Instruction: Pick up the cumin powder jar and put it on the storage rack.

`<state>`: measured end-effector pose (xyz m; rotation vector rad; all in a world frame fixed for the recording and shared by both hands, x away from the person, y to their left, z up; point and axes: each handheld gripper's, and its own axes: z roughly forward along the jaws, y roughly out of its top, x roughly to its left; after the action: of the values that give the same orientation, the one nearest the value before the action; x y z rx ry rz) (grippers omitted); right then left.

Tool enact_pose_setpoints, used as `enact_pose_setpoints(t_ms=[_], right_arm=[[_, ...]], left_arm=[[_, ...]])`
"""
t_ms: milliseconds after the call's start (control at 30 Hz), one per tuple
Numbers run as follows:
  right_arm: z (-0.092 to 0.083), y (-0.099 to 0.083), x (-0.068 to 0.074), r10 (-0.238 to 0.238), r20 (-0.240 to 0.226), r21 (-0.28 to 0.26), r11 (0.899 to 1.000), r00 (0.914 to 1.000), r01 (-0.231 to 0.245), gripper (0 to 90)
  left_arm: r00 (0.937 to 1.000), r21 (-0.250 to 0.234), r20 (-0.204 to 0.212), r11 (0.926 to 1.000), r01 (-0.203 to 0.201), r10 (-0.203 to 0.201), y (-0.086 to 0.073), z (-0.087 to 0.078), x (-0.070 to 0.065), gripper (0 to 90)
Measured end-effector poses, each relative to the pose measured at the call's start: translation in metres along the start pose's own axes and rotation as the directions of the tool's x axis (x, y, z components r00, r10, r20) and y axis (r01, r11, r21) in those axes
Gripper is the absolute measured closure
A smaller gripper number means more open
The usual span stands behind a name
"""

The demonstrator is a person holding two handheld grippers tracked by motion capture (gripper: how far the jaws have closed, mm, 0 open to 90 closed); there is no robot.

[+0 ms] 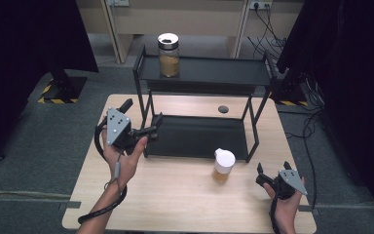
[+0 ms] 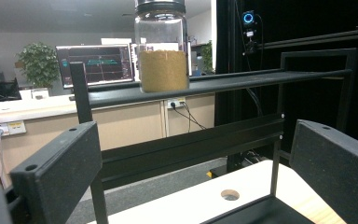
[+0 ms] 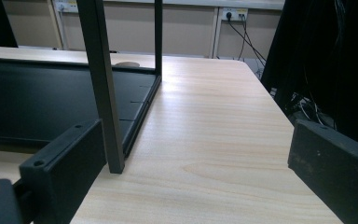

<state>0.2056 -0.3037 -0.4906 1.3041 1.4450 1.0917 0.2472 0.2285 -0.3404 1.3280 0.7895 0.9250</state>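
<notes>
While both grippers' jaws stand apart and empty, the right gripper [image 1: 267, 171] should take the white-lidded jar [image 1: 223, 166] near the tabletop's front edge squarely, and the left gripper [image 1: 152, 127] should keep off the rack [image 1: 258, 78].

Grey carpet floor [image 1: 29, 146] all round. Black curtains [image 1: 24, 39] at ten and two o'clock. Beige cabinets [image 1: 185, 19] at twelve, wall sockets [image 1: 259, 5] above, cables [image 1: 316, 126] trailing at three.

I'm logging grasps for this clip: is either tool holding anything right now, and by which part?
Nothing is held. The left tool and the right tool both stand open with nothing between the jaws.
</notes>
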Motion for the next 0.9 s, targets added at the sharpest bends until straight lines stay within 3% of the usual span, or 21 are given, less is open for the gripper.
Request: enact_pose_setpoints(t_ms=[533,900], right_arm=[[0.000,0.000,0.001,-0.004,0.001,0.001,1.000,1.0000,0.004,4.5],[0.000,0.001,0.000,-0.005,-0.001,0.004,1.000,1.0000,0.005,4.4]], left_arm=[[0.9981,-0.007,0.052,0.9995,0.032,-0.032,-0.034,-0.017,-0.005,1.1],[0.9957,0.016,0.073,0.9983,0.055,-0.056,-0.077,-0.034,-0.009,1.8]])
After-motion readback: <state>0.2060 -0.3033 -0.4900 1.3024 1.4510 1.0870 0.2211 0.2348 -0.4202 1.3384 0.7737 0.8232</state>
